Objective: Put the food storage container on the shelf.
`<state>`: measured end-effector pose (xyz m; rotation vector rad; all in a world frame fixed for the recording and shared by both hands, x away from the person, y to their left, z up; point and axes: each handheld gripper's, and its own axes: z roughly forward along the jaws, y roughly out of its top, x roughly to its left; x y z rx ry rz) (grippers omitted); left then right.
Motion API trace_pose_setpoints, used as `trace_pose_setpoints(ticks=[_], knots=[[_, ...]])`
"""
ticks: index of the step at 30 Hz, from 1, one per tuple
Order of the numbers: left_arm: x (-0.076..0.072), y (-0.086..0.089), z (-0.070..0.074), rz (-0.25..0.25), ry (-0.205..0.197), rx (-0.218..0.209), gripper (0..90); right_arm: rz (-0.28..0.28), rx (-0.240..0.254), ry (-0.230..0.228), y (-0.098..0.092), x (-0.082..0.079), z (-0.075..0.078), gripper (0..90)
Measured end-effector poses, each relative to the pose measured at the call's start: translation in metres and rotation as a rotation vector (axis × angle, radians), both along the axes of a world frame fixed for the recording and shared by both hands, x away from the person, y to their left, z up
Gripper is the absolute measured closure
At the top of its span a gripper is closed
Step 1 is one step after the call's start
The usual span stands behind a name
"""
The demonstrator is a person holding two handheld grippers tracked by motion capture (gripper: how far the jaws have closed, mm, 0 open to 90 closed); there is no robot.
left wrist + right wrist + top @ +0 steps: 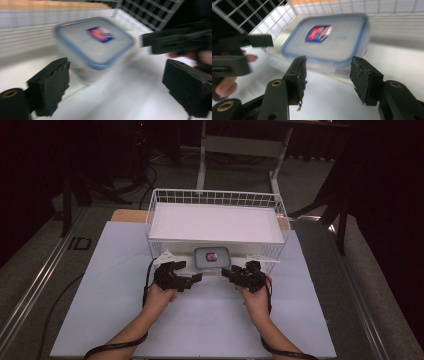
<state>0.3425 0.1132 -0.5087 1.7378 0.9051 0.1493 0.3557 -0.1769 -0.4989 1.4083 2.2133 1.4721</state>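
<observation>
I have a lidded plastic box (212, 259) sitting on the white tabletop (210, 320) right between my two grippers, with a white wire basket (216, 222) just behind it. The box has a clear body, a lid with a blue rim, and a red and blue label on top.

My left gripper (196, 278) has its jaws spread wide. In the left gripper view the box (96, 46) lies ahead of the jaws and between their lines, closer to the left-hand one, with clear tabletop separating it from both pads. Nothing is pinched there. The picture is blurred, so I cannot make out finer detail on the box edge.

My right gripper (227, 271) has its jaws spread to a middling gap. In the right gripper view the box (329, 41) sits just beyond the jaw tips, its near long side facing the gap, wider than the space between the pads. The pads do not press on it, and whether a tip brushes the near edge I cannot tell.

From above, both sets of jaws point inward toward each other, the left tips just below the box's left corner, the right tips just beside its lower right corner. A hand (160, 296) holds each gripper from below.
</observation>
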Motion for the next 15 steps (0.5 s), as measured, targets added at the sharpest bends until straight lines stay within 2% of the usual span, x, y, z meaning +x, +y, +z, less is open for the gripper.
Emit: trace_pose_setpoints(ticks=[1, 3, 4, 5, 6, 7, 11, 13, 15], knots=[[-0.006, 0.000, 0.002, -0.016, -0.037, 0.004, 7.5, 0.000, 0.000, 0.000, 0.000, 0.000, 0.000, 49.2], [-0.015, 0.001, 0.005, -0.029, -0.068, 0.004, 3.3, 0.015, 0.001, 0.000, 0.003, -0.004, -0.002, 54.1], [-0.019, 0.002, 0.007, -0.042, -0.069, -0.009, 2.7, 0.033, -0.010, -0.001, 0.007, -0.007, -0.004, 62.0], [-0.024, 0.004, 0.007, -0.060, -0.061, -0.025, 2.7, 0.033, -0.010, -0.001, 0.007, -0.007, -0.004, 62.0], [-0.029, 0.005, 0.008, -0.070, -0.058, -0.035, 2.6, 0.049, -0.034, -0.001, 0.011, -0.009, -0.006, 70.8], [-0.037, 0.008, 0.008, -0.069, -0.063, -0.043, 2.6, 0.049, -0.034, -0.001, 0.011, -0.009, -0.006, 70.8], [-0.057, 0.014, 0.007, -0.076, -0.085, -0.018, 2.6, 0.079, -0.059, -0.009, 0.019, -0.013, -0.009, 88.0], [-0.065, 0.018, 0.005, -0.075, -0.090, 0.004, 2.6, 0.087, -0.062, -0.001, 0.022, -0.013, -0.011, 89.6], [-0.071, 0.021, 0.003, -0.074, -0.064, 0.004, 2.6, 0.087, -0.063, 0.009, 0.025, -0.011, -0.013, 89.7]])
